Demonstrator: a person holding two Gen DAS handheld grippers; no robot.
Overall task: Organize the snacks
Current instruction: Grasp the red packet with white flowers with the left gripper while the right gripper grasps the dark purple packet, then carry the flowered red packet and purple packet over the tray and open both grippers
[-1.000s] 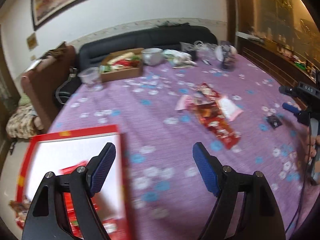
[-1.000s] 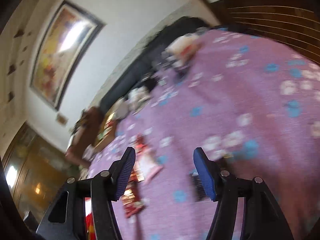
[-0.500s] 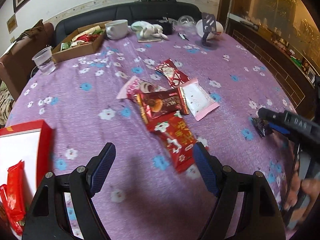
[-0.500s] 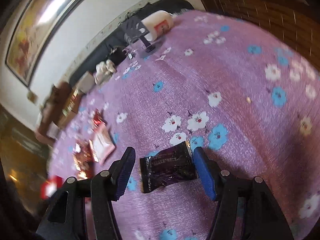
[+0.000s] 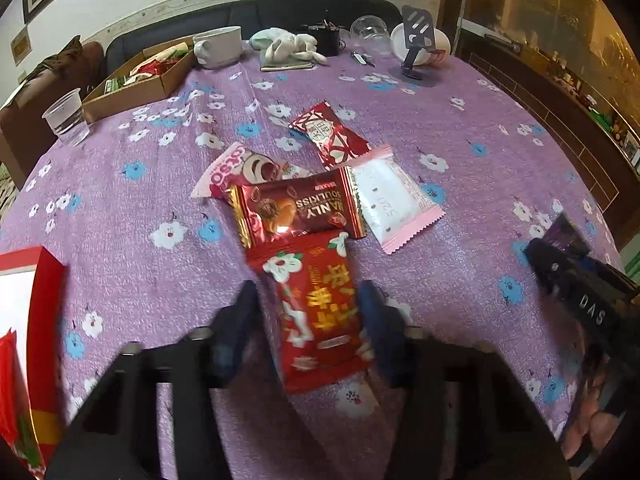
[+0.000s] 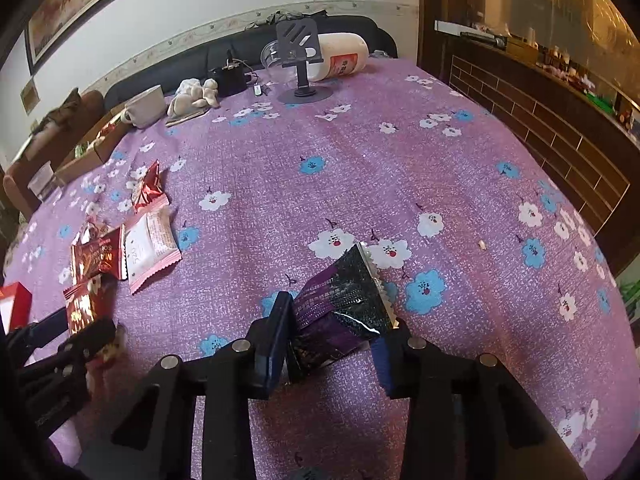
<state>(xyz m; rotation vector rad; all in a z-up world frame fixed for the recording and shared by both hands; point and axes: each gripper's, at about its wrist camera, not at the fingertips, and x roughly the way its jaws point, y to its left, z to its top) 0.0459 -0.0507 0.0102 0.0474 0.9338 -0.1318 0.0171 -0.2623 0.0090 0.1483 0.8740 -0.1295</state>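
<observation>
- The left gripper is closing its jaws around a red pack. The pack lies flat on the table between the jaws. The right pad looks like it touches the pack's edge, but a thin gap shows on the left, so it is not squeezed tight yet.
- The right gripper is closing too. It has a dark purple pack pinched between its jaws. The pack is crumpled and its far end tips up off the table.
- More snacks lie in a pile just past the red pack: a brown pack, a pink and white pack, a small red pack and a pink pack.
- The top end of the red pack is tucked just under the brown pack.
- A red box sits at the left edge of the table. It looks like the place where snacks go.
- I think these packs are very light and soft. The shiny wrap looks slippery and it bends when pressed.
- The snack inside could crack, so a soft squeeze is best.
- A good place to hold is across the middle of the pack, from side to side, where it is fat. The flat zigzag ends are thin and could slide out.
- When the red pack comes up, it may drag the brown pack along.
</observation>
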